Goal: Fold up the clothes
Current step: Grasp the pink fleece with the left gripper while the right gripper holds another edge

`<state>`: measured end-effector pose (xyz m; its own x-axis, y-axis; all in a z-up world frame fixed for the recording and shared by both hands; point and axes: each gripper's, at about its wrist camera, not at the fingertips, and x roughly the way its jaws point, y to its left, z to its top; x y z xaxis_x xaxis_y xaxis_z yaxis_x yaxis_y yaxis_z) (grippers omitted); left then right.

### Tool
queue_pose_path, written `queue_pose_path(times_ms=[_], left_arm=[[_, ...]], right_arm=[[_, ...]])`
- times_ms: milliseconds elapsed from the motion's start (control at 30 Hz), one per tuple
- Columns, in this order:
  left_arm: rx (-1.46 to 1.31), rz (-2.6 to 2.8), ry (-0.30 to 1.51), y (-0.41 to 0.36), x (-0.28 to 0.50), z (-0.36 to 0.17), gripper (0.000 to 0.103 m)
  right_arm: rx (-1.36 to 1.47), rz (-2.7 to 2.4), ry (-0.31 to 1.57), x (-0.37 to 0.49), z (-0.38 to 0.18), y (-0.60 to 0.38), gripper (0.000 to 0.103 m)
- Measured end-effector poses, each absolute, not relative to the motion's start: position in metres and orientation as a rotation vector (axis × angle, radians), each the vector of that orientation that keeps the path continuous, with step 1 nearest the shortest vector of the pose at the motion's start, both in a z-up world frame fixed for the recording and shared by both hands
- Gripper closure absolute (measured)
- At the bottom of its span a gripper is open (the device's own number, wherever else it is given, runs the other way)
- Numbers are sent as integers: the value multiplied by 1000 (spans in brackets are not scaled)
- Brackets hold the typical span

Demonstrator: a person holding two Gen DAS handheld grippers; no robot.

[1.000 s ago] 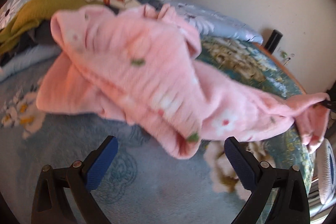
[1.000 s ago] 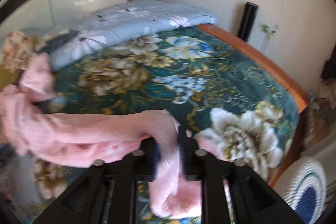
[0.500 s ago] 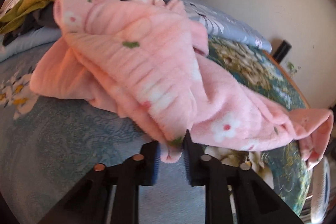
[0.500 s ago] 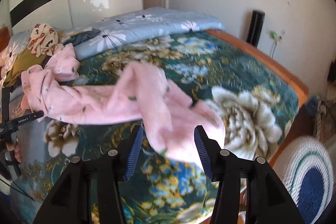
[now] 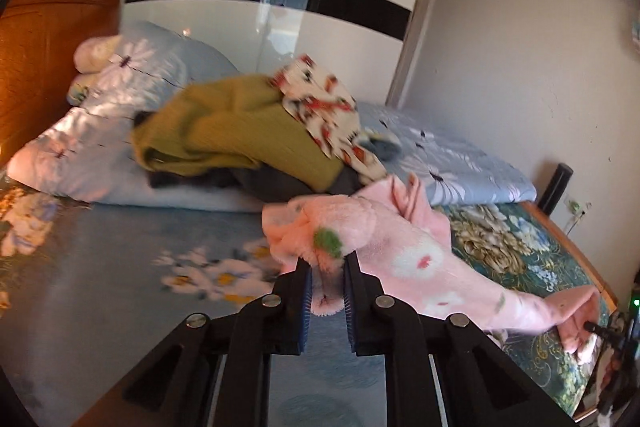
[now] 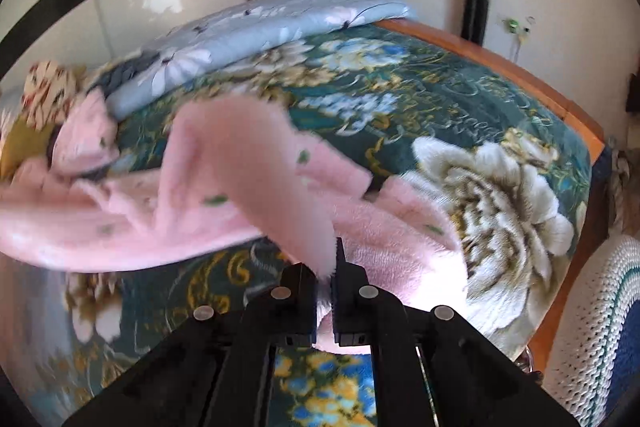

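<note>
Both grippers, left (image 5: 326, 277), right (image 6: 326, 267), pinch pink garment (image 5: 404, 247) edges.

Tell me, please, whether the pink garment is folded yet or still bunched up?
Still bunched, not folded. The pink garment hangs in crumpled ridges between the left tool and the right tool, each shut on an edge.

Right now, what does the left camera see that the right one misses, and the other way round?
Only the left wrist view shows the wooden headboard, the pillows and the left tool shut on one end of the pink garment. Only the right wrist view shows the round rug off the bed's corner and the right tool shut on another part of the garment. Both show the pink garment, mustard garment, wardrobe and floral bedspread.
</note>
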<state>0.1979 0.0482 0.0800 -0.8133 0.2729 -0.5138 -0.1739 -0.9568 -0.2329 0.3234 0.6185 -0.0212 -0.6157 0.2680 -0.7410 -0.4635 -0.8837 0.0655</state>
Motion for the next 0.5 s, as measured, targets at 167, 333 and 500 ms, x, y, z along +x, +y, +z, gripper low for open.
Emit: queue_pose_path(times_ms=[167,333,500], left_arm=[[-790,2847,-255,-13,242,98,88],[-886,2954,-250,-78,284,89,88],[-1143,2994,-303,-119,295,34,88]], right_arm=[[-874,2572,375,358,43,619,99],[-757,2659,202,369,105,600,99],[-938,2558,-29,282,94,602,99]])
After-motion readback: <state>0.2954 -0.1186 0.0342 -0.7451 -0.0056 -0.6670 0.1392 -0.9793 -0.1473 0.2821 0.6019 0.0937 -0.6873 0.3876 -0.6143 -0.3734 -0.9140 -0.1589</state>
